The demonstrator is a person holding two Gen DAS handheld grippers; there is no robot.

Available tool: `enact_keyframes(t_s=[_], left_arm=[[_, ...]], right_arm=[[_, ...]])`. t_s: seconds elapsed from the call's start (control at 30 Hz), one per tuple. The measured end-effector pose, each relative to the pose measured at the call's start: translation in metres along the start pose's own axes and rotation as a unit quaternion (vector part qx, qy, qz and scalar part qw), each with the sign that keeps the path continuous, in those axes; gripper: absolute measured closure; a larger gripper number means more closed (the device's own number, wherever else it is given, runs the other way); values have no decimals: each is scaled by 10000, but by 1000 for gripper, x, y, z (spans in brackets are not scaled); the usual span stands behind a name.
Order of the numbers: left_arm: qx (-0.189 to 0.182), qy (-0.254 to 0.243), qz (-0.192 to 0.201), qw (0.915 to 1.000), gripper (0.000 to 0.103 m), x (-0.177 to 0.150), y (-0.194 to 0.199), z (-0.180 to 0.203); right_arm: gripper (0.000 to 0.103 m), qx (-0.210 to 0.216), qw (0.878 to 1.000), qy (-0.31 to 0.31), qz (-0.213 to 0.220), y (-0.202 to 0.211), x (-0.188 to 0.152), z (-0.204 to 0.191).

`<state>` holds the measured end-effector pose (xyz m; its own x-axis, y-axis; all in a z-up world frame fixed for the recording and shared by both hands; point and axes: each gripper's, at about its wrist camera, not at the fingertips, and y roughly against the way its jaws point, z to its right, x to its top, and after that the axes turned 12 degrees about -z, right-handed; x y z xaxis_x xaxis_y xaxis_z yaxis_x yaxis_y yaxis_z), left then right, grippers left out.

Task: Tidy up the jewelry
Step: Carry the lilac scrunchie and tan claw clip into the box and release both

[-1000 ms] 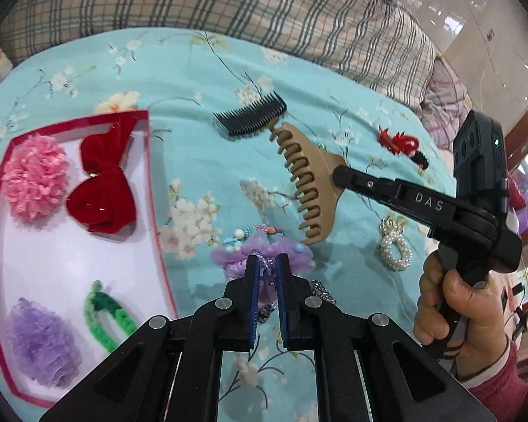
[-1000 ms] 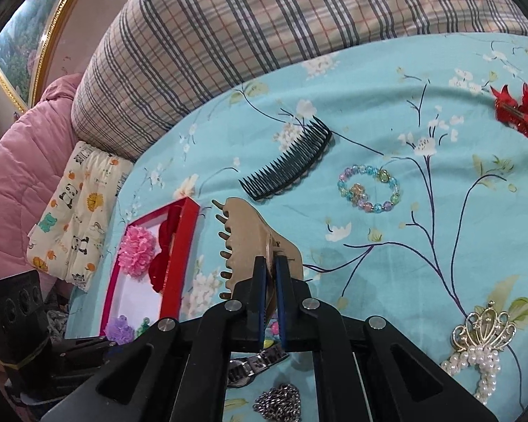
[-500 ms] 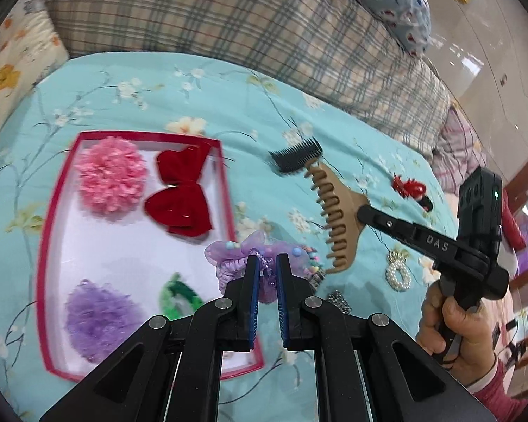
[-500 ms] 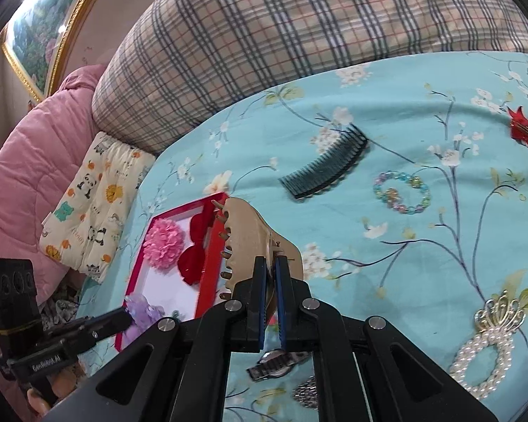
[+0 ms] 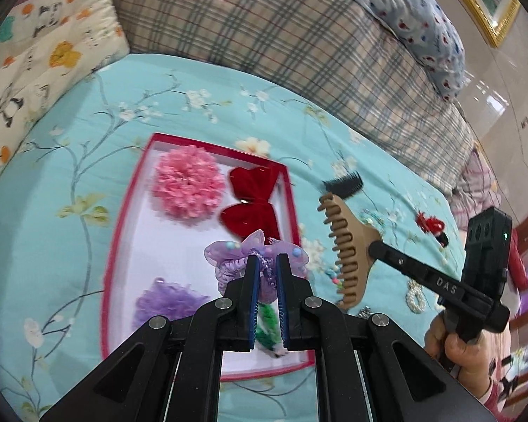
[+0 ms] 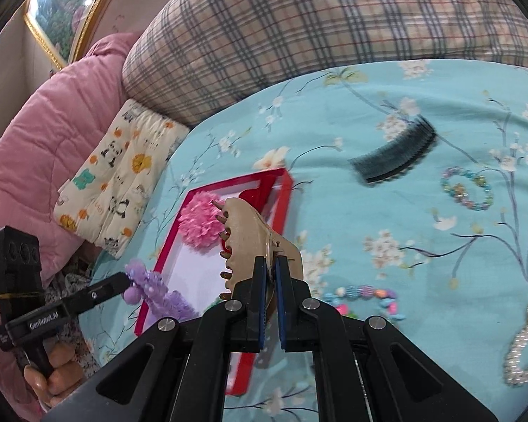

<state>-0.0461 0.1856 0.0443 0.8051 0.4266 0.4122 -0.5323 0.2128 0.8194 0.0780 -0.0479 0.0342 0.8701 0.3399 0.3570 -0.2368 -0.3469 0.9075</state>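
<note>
While pinched in the right claw (image 6: 270,267), tan hair clip (image 6: 253,232) teeth leftward, lengthwise away

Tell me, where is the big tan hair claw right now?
The tan hair claw is pinched in the right gripper, held in the air over the right edge of the red tray, near the pink flower.

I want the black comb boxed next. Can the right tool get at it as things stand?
Probably not yet: the right tool is shut on the tan claw clip. The black comb itself lies uncovered on the sheet.
</note>
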Motion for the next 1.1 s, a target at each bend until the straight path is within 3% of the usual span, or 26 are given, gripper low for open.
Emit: enact_keyframes(t_s=[0.33, 1.1], left_arm=[[22, 251, 61, 9997, 95, 9, 1, -27], [218, 962, -379, 9944, 95, 43, -73, -76]], right_arm=[[99, 28, 9994, 223, -252, -30, 3, -26], [99, -205, 9962, 455, -713, -97, 12, -45]])
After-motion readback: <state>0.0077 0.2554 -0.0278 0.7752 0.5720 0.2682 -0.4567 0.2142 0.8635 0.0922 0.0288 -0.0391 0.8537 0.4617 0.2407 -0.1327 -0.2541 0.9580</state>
